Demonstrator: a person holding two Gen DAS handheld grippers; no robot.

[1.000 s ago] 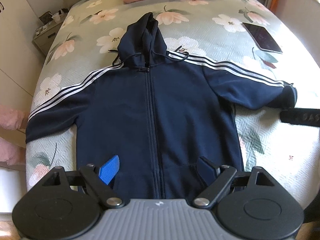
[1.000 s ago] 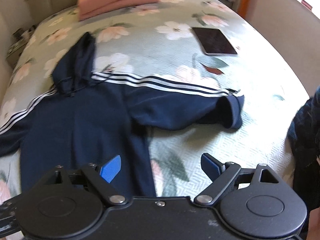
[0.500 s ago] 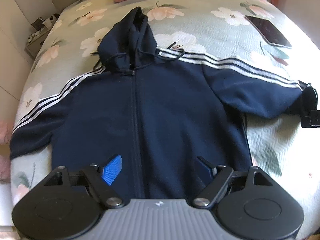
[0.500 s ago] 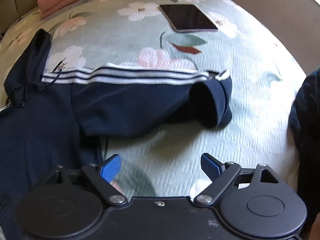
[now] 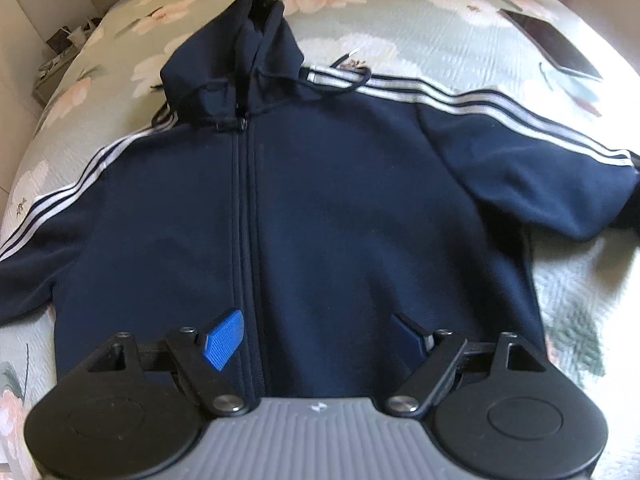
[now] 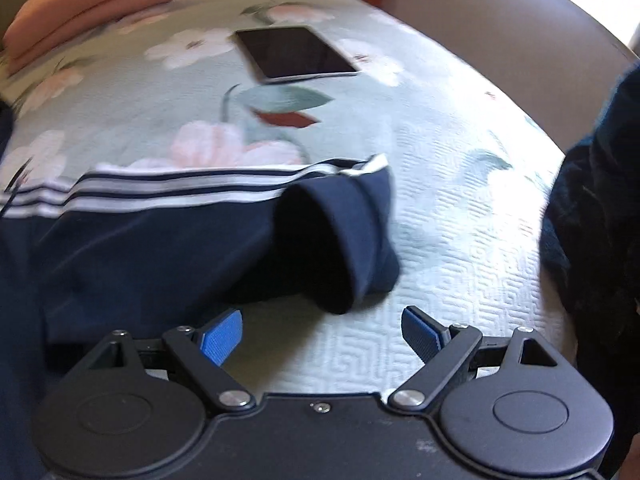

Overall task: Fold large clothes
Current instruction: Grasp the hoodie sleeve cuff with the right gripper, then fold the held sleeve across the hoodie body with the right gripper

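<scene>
A navy zip hoodie [image 5: 340, 216] with white sleeve stripes lies face up on the floral bedspread [image 5: 440, 28], hood toward the far side and both sleeves spread out. My left gripper [image 5: 316, 338] hangs open above the lower front of the hoodie, next to the zip, with nothing between its blue pads. In the right wrist view, the hoodie's right sleeve ends in a folded-back cuff [image 6: 352, 236]. My right gripper [image 6: 322, 332] is open just in front of that cuff, over bare bedspread [image 6: 460, 208], holding nothing.
A dark tablet [image 6: 296, 54] lies on the bed beyond the right sleeve, also seen as the tablet [image 5: 552, 42] at the far right. Folded pink bedding [image 6: 80, 12] sits at the head of the bed. Dark clothing [image 6: 600, 208] hangs at the right edge. A bedside stand [image 5: 60, 60] is far left.
Both grippers have dropped closer to the bed. The hoodie body fills more of the left view, and the right view has swung from the body to the right cuff.
</scene>
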